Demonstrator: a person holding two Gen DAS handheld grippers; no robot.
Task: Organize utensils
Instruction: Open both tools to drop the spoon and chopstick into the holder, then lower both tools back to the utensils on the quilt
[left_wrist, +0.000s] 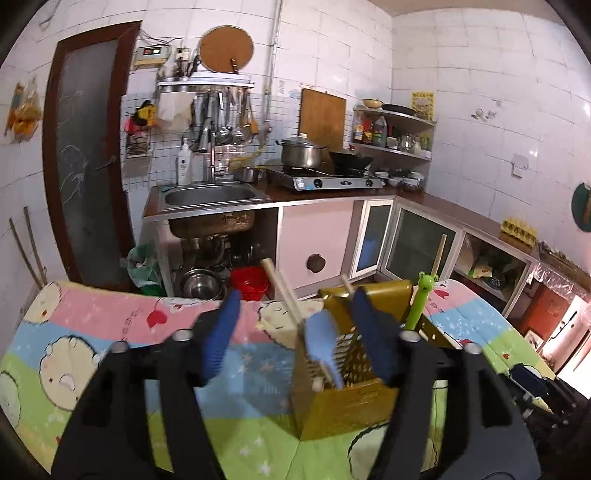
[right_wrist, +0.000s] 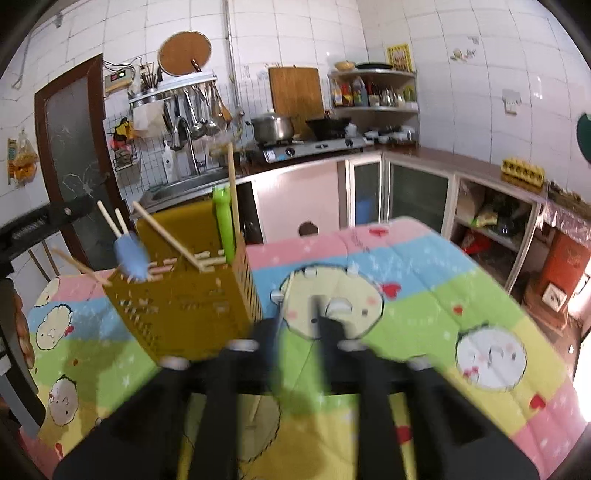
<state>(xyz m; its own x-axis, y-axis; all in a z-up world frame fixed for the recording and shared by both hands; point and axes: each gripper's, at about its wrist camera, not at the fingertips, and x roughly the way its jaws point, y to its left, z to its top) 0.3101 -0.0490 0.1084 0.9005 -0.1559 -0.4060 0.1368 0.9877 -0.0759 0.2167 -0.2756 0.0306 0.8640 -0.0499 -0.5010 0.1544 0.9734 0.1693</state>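
A mustard-yellow perforated utensil holder (left_wrist: 343, 398) stands on a cartoon-print cloth; it also shows in the right wrist view (right_wrist: 184, 291). A blue silicone spatula (left_wrist: 321, 339) with a wooden handle, chopsticks (left_wrist: 286, 295) and a green frog-topped utensil (left_wrist: 419, 302) stick out of it. My left gripper (left_wrist: 295, 332) is open, its blue fingers either side of the spatula head, not touching it. My right gripper (right_wrist: 299, 332) is blurred, with a narrow gap between its fingers and nothing in it. It hovers over the cloth just right of the holder.
The table edge lies just beyond the holder. Behind stand a sink (left_wrist: 210, 194), a stove with a pot (left_wrist: 301, 151), cabinets, a red bucket (left_wrist: 249, 282) and a door. The cloth (right_wrist: 424, 295) stretches to the right of the holder.
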